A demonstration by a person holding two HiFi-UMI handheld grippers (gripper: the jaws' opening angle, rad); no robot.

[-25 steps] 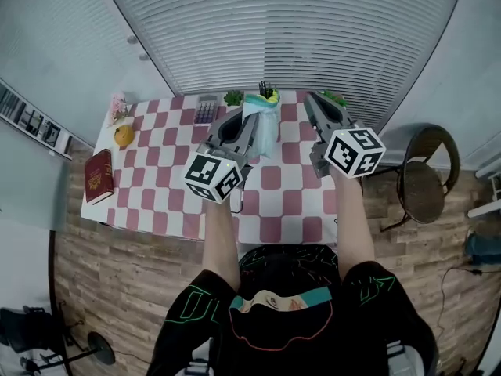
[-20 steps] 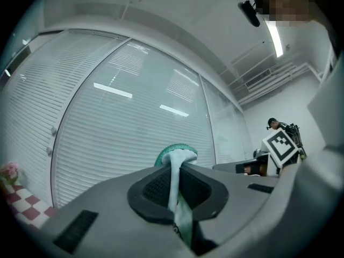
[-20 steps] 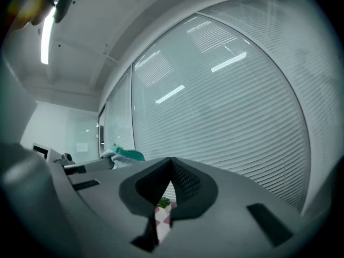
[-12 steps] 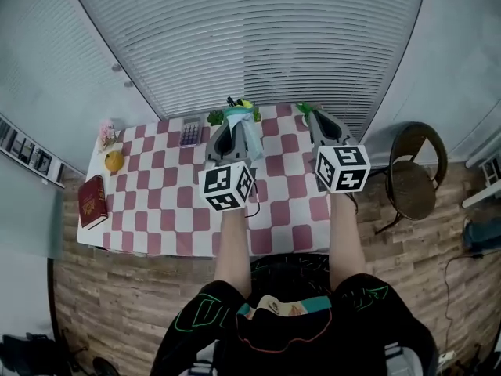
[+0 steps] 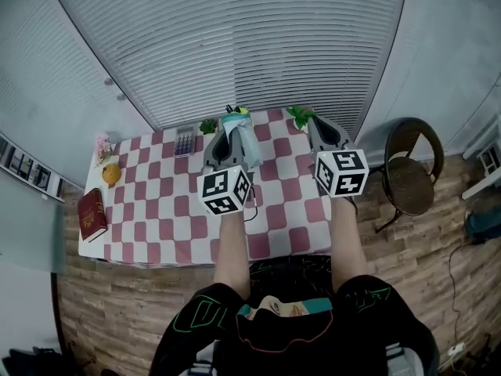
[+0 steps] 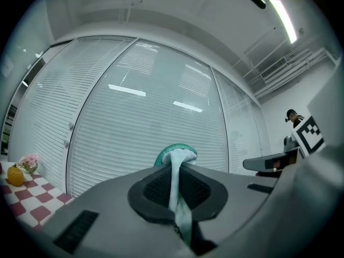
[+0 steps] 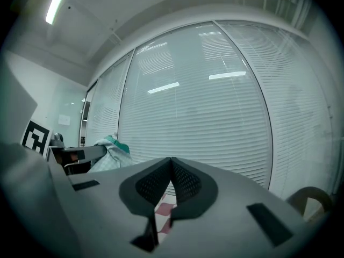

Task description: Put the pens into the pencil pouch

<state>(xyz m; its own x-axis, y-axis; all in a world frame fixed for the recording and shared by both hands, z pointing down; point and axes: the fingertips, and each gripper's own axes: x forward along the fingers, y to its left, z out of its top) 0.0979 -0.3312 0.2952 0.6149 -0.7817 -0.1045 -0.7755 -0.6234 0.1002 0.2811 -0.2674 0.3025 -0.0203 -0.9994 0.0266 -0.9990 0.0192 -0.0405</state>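
Lifting away from the checkered table [image 5: 156,202]: against a second ago, sitting smaller and lower in the head view, with both grippers pitched up toward the window blinds [image 5: 235,37]. Clamping the pale blue-green pencil pouch [image 5: 244,138] in the left gripper [image 6: 176,171], pinching the fabric flat between the pads and leaving it bunched above them. Showing dark pen tips [image 5: 230,110] and a touch of yellow at the pouch mouth, at the far end. Keeping the right gripper [image 7: 171,168] closed on nothing, pads meeting, just beside the left and apart from the pouch. Finding no loose pen clearly on the table, only a small dark shape by the left cube, too unclear to name. Judging from that: loading probably finished, with only closing or setting down the pouch left.
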